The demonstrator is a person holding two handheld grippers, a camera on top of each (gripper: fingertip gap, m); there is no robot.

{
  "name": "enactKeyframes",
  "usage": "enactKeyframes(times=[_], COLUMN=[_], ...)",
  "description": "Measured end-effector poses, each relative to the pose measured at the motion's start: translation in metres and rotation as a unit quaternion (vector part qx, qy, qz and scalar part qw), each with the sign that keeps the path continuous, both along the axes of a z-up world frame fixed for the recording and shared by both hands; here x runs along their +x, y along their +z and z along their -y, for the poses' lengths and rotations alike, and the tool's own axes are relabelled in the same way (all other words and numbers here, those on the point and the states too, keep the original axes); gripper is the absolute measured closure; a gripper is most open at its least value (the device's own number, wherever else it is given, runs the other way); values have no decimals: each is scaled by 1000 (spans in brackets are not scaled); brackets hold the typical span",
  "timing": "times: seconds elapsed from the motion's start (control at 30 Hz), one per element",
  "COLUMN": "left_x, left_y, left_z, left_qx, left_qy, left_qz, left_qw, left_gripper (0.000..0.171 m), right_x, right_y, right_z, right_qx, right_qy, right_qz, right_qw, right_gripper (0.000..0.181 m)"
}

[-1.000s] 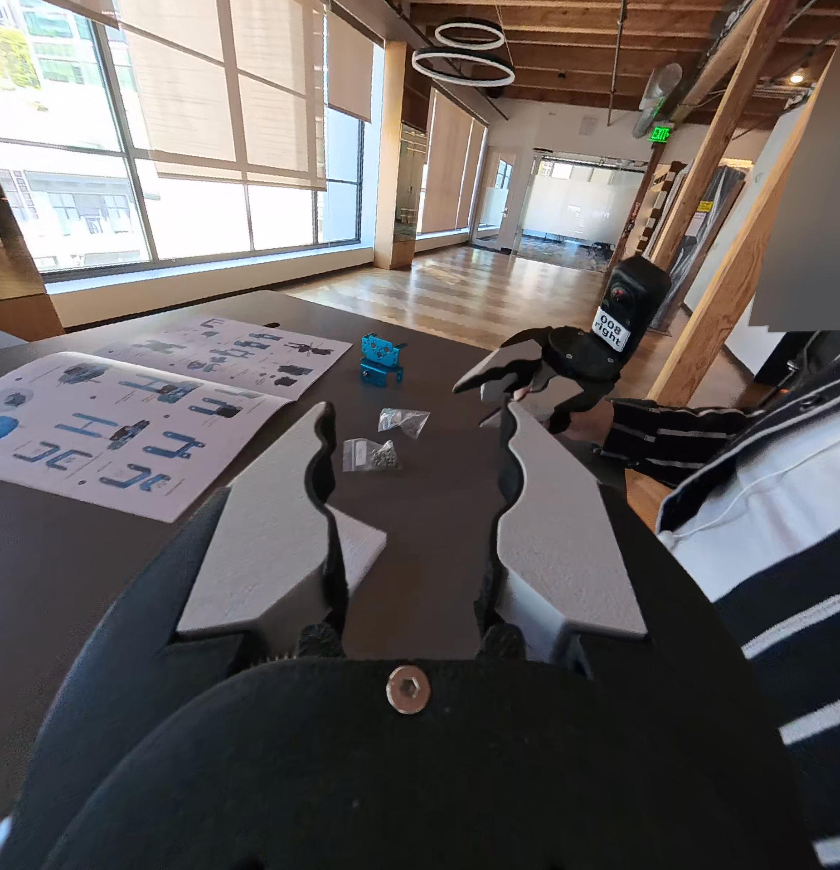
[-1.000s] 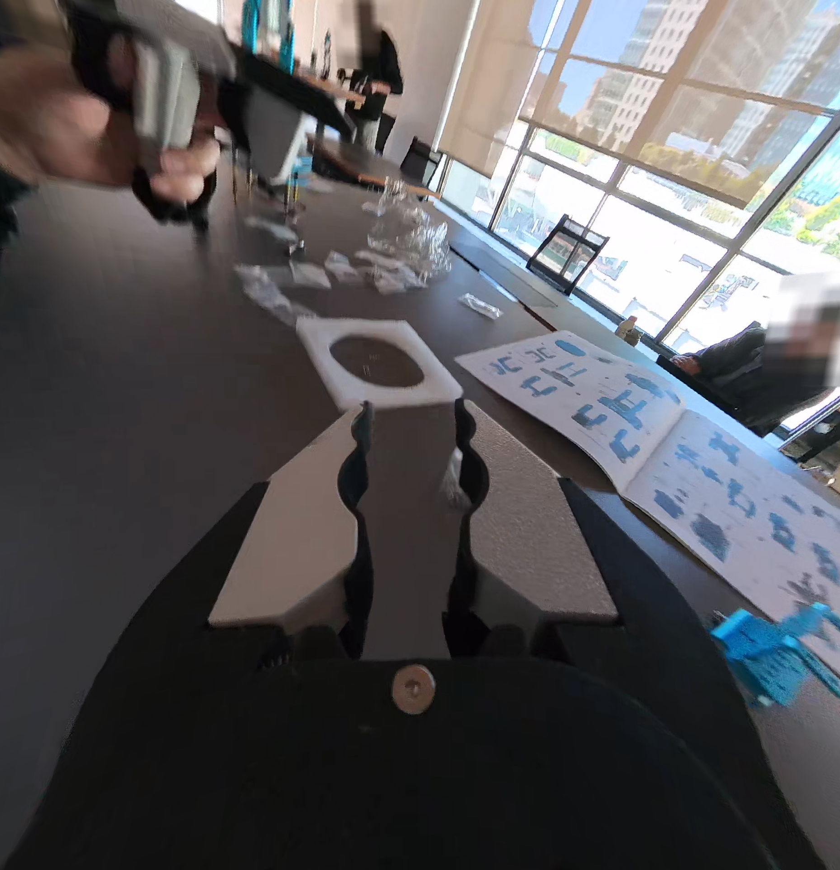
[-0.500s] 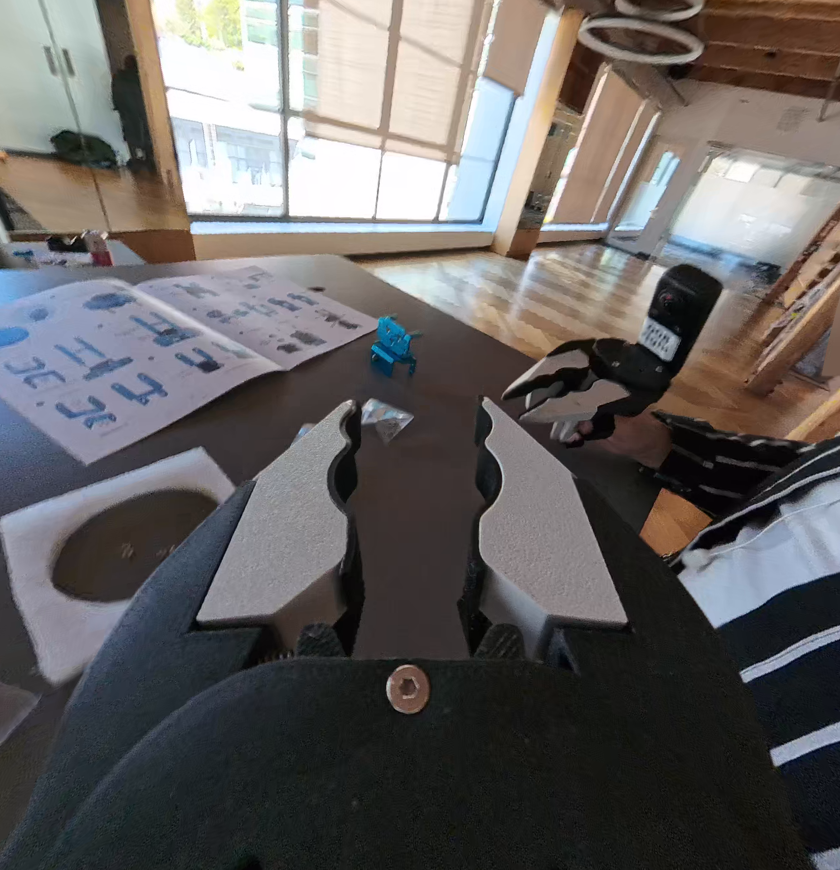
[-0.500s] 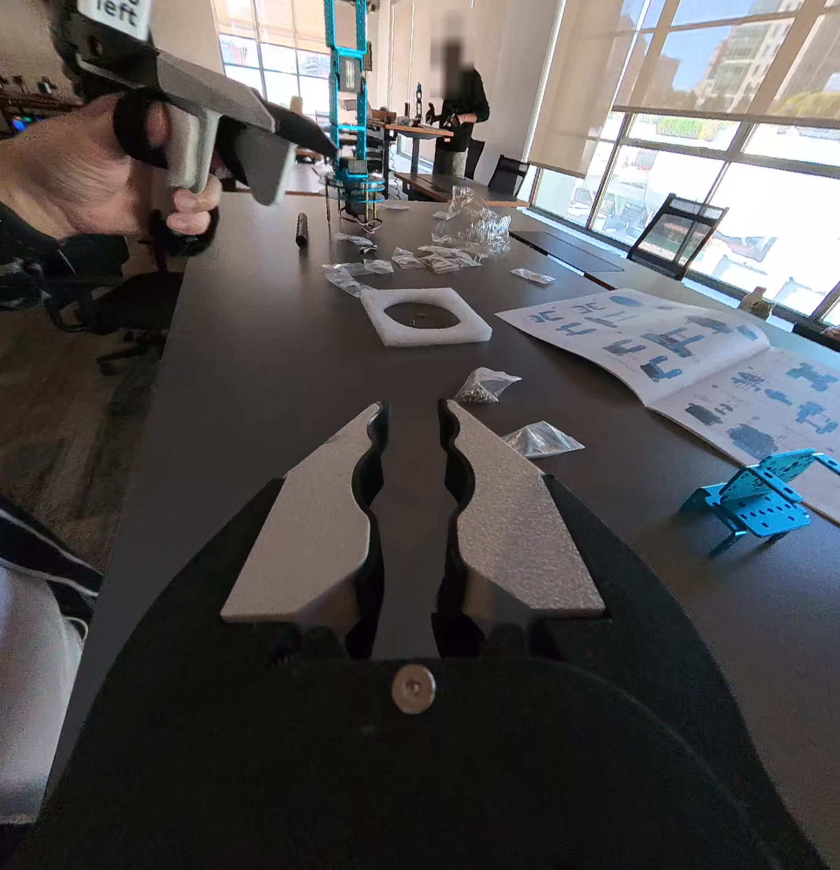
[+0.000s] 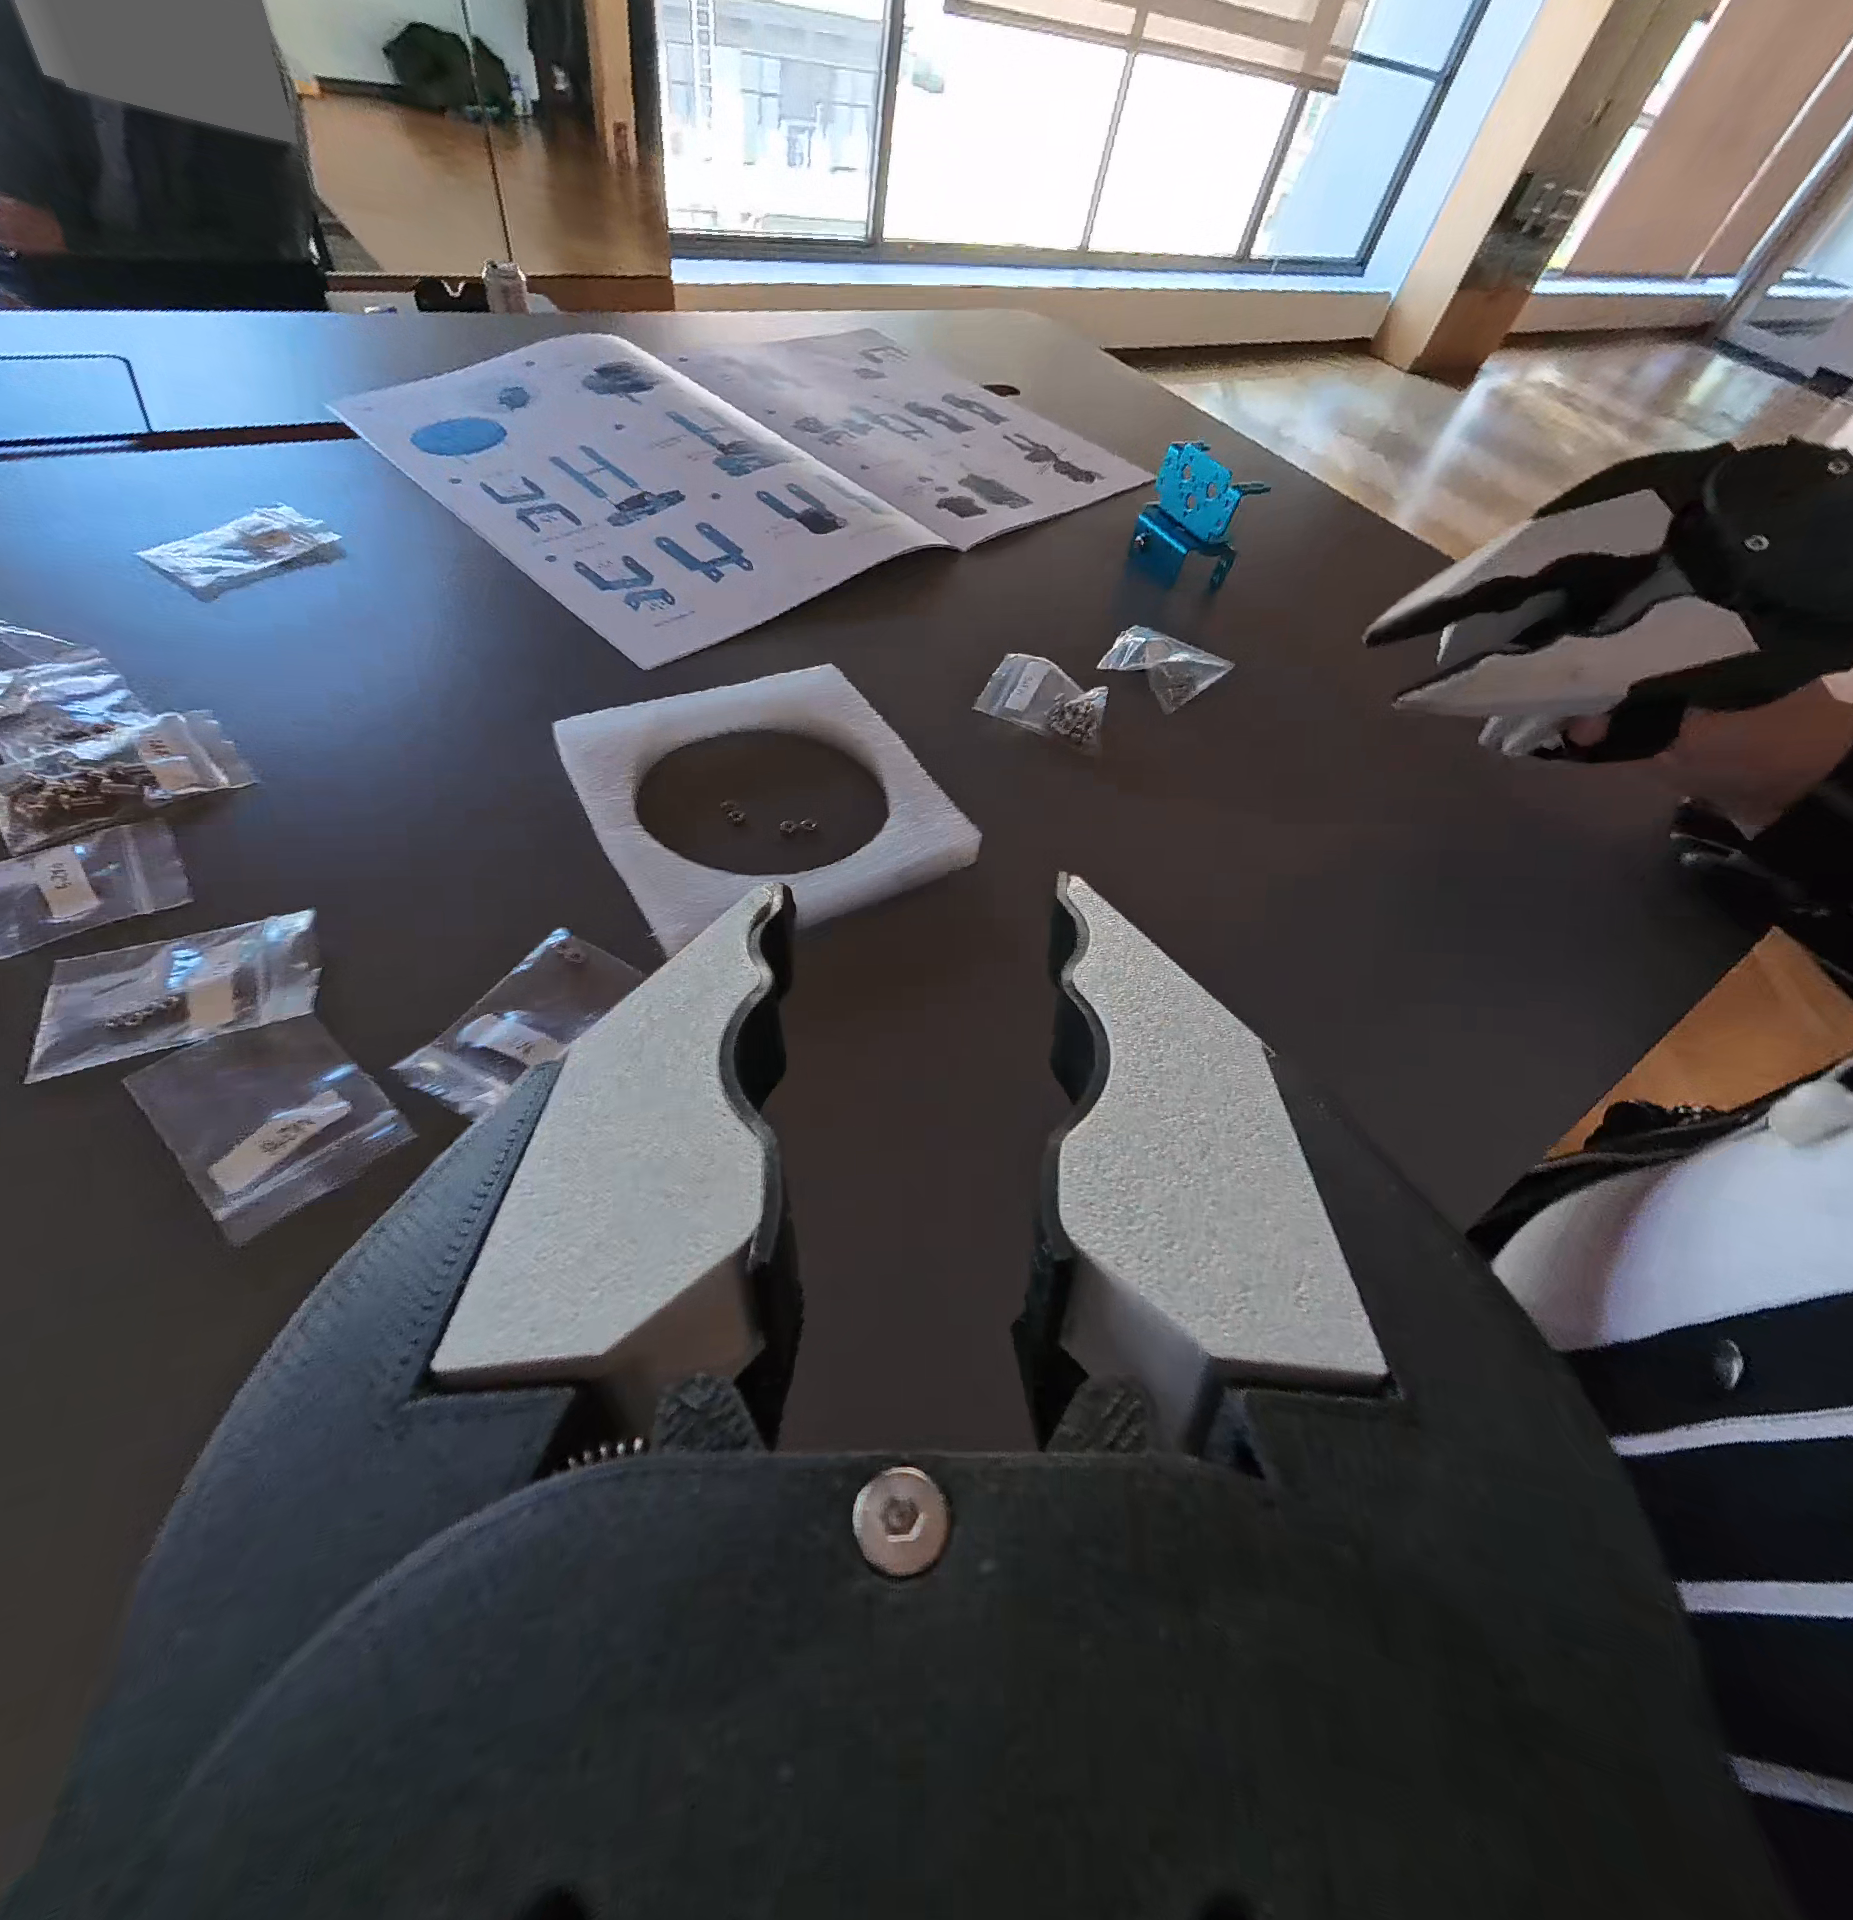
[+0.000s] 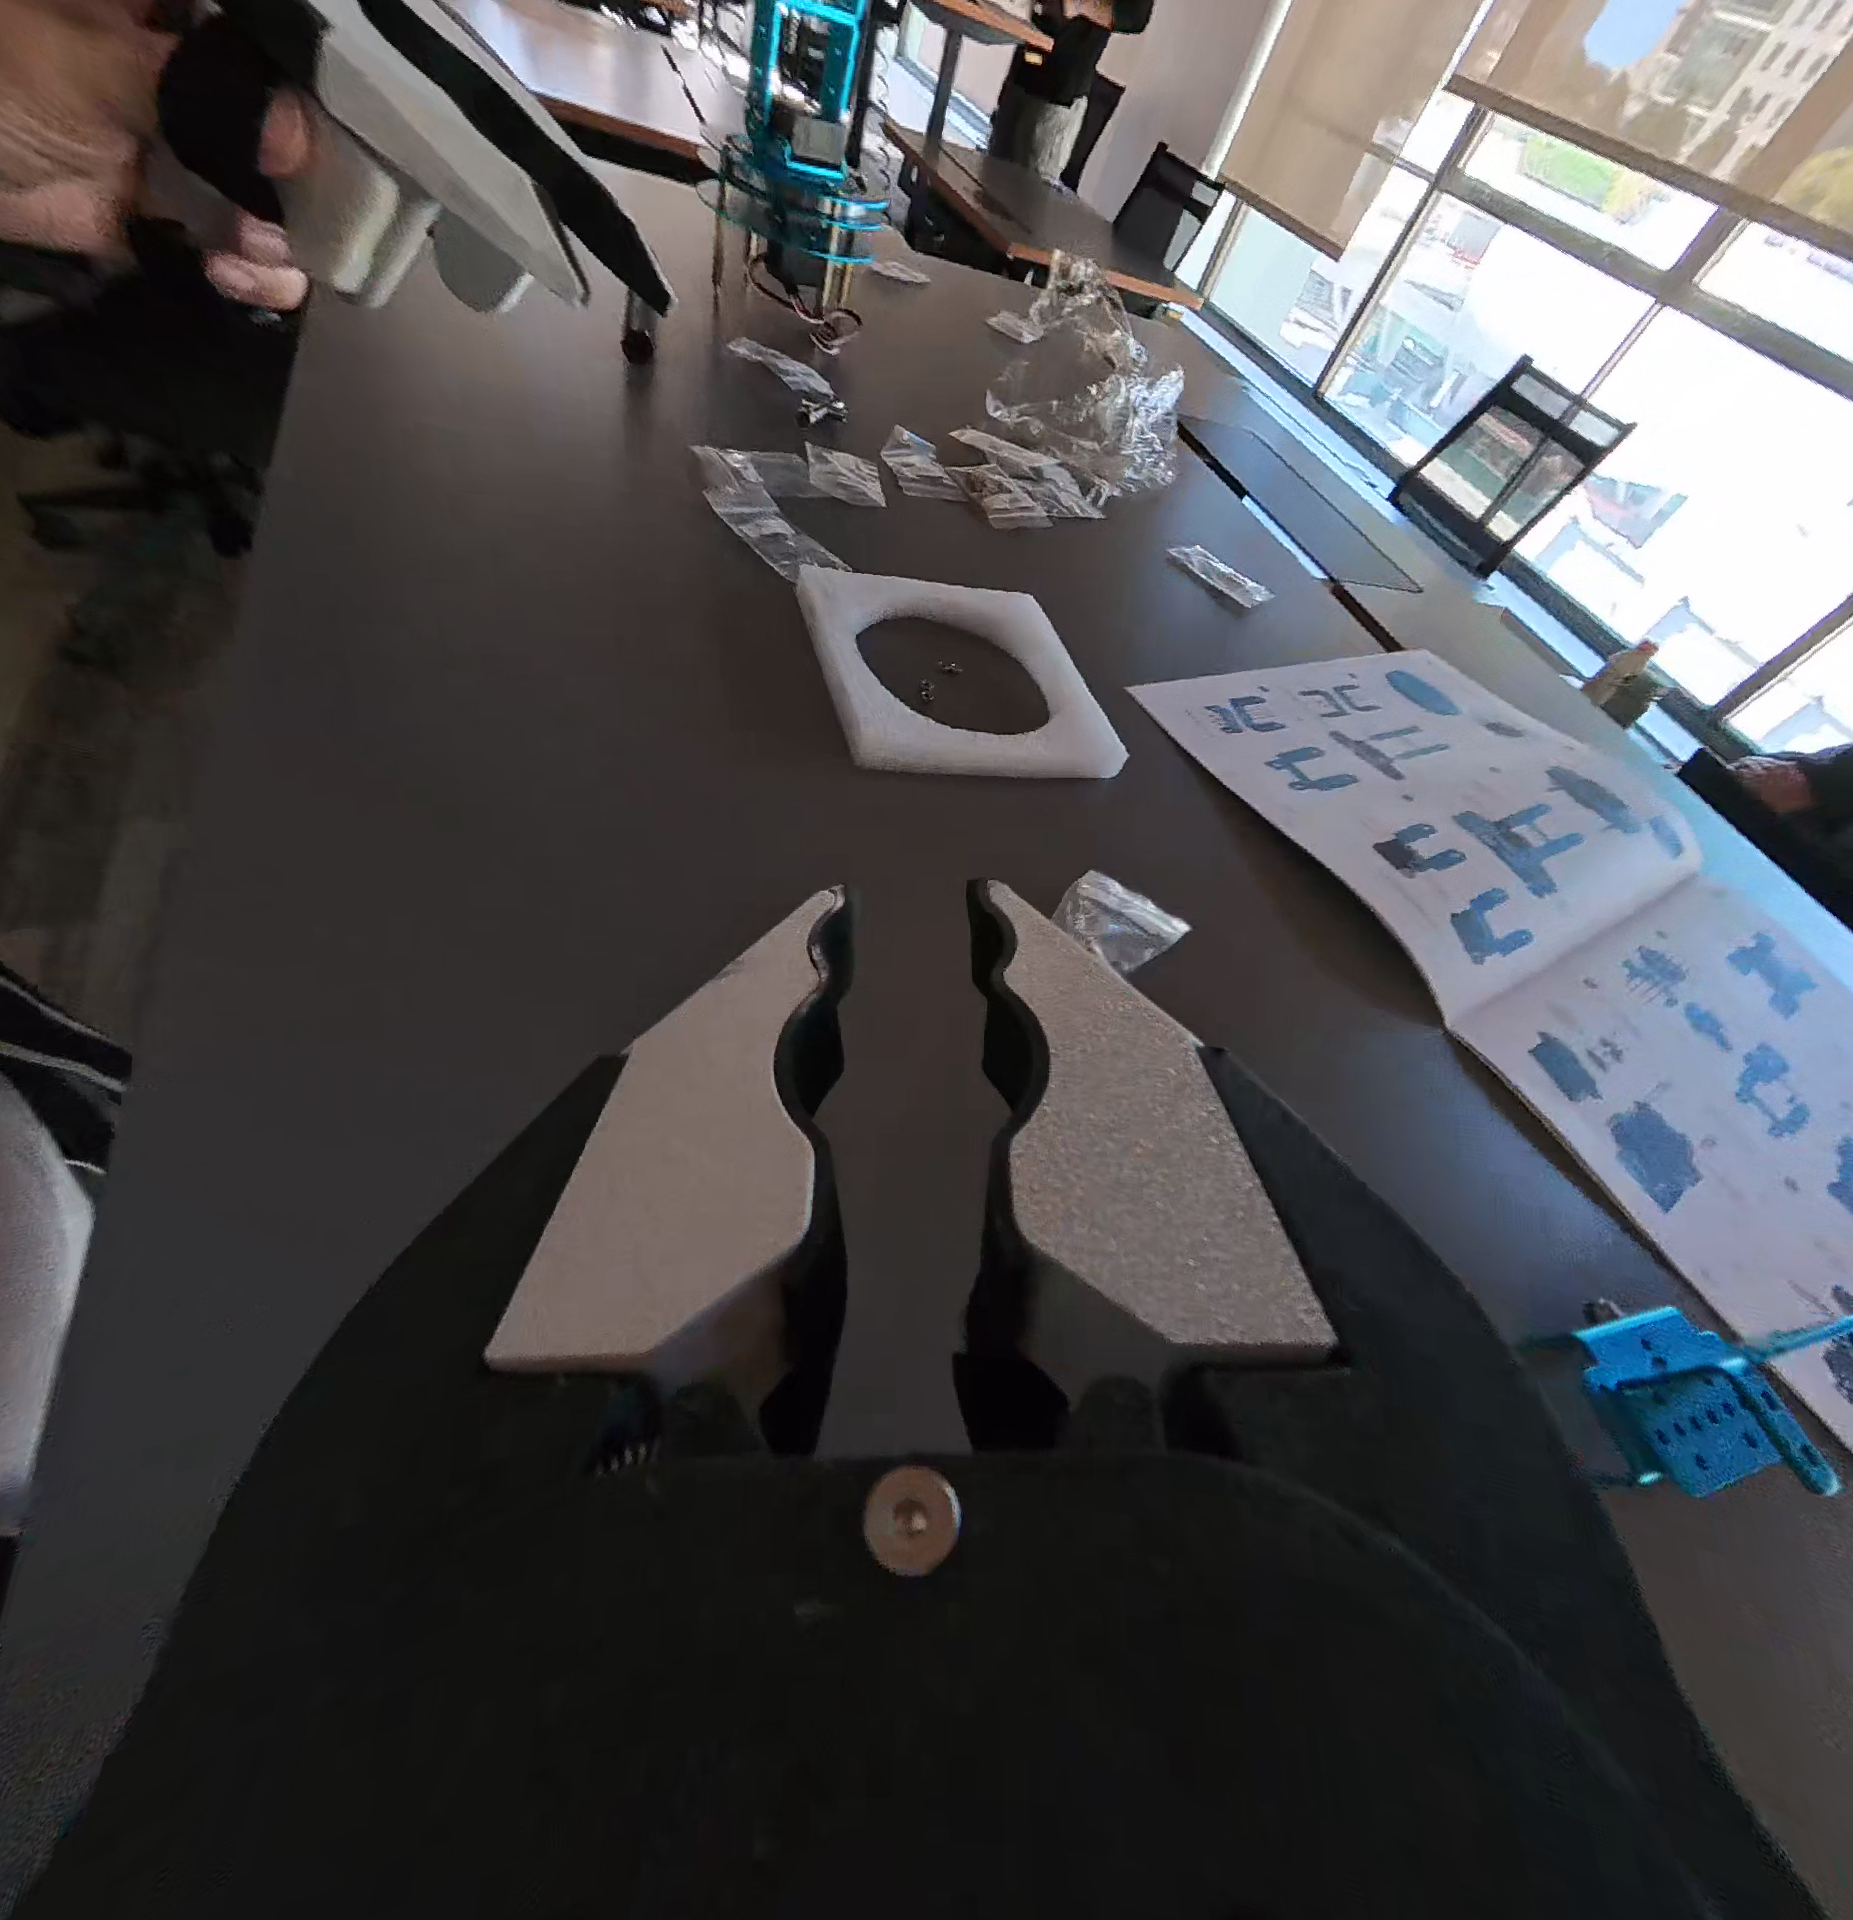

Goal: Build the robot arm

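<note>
My left gripper (image 5: 922,902) is open and empty, just above the dark table (image 5: 1265,883). Its tips are right in front of a white foam square (image 5: 610,748) with a round hole holding small nuts (image 5: 787,826). My right gripper (image 6: 909,899) is narrowly open and empty, low over the table. A small clear bag (image 6: 1114,920) lies just right of its tips. The foam square (image 6: 1088,750) lies farther ahead. The right gripper also shows in the left wrist view (image 5: 1410,660), and the left gripper shows in the right wrist view (image 6: 621,296).
An open instruction booklet (image 5: 745,488) and a blue metal bracket (image 5: 1187,520) lie beyond the foam. Two small bags (image 5: 1047,701) lie near the bracket, and several more (image 5: 174,997) lie at the left. A blue tower assembly (image 6: 808,125) and crumpled plastic (image 6: 1088,405) stand far off. The table edge (image 5: 1587,1060) is at the right. Some 20 cm of space lies between my two pairs of fingers.
The left gripper has swung left, bringing the foam square and the bags into view, and its jaws have narrowed. The right gripper has shifted over the table and its gap has narrowed slightly.
</note>
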State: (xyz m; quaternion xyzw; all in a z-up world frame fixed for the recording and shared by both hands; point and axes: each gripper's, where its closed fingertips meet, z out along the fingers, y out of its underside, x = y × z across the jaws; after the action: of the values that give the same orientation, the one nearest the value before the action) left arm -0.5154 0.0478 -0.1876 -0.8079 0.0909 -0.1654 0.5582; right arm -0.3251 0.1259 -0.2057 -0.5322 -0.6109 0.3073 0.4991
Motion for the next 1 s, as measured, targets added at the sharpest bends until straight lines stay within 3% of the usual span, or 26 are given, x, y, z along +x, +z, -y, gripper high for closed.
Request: enactKeyframes(times=[0.07,0.13,0.33,0.63,0.77,0.87,1.0], left_x=[-12,-23,-31,17,45,64,92], left_y=[-5,-13,-18,-24,-28,-24,-14], left_z=[2,0,-25,-55,-69,-82,-91], left_qx=[3,1,14,10,-3,-6,-4], left_qy=[-9,-19,-52,-132,-148,-137,-113], left_qz=[-12,-21,-9,-8,-22,-20,-24], left_qw=[1000,1000,999,991,989,990,993], left_gripper=[124,127,129,133,132,131,131], right_x=[-5,-5,21,57,73,104,160], right_y=[-6,-16,-19,-34,-19,7,7], right_z=[-5,-9,-46,-69,-62,-76,-118], right_qx=[10,30,153,97,-11,10,60], right_qy=[-21,-37,-143,-213,-192,-199,-225], right_qz=[6,15,42,82,70,49,92], right_qw=[1000,999,977,969,979,979,968], right_gripper=[161,179,181,181,173,169,161])
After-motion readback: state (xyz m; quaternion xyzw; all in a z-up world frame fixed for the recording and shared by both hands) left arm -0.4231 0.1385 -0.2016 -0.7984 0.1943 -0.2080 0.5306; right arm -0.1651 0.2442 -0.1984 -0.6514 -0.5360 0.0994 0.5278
